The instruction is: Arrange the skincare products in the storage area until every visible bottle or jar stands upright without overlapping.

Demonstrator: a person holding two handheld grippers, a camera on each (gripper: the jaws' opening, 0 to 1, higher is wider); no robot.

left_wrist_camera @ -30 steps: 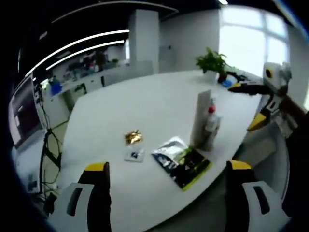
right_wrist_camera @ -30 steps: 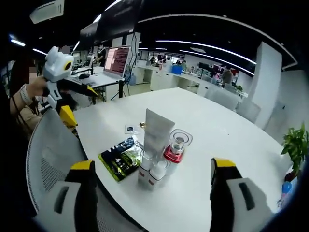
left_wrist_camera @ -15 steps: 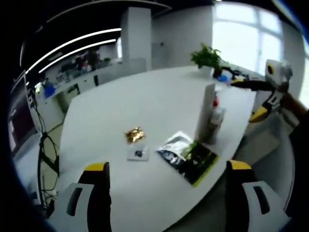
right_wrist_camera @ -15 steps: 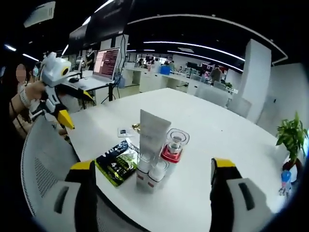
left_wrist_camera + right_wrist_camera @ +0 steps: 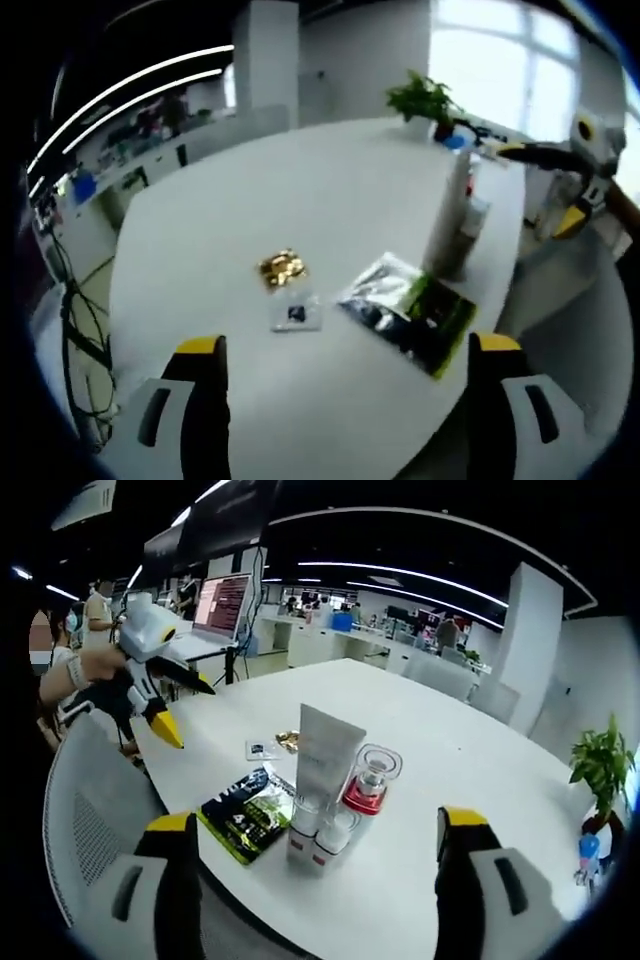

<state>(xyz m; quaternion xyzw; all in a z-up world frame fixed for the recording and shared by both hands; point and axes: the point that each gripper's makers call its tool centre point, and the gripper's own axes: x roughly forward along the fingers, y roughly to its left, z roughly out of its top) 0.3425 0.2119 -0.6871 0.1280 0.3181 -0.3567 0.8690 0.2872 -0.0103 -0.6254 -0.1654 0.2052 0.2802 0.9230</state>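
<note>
Both tongs spread, empty — tube hides the bottles behind it.

1 white tube, 1 red-collared bottle, 2 small white bottles, 1 foil pouch, 2 small sachets

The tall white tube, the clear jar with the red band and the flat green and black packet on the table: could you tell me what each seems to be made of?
The tall white tube looks like matte soft plastic: opaque, no glare. The clear jar looks like glass or clear hard plastic: see-through, with a glossy red band. The flat packet looks like shiny foil or plastic film, with silvery glare in the left gripper view.
</note>
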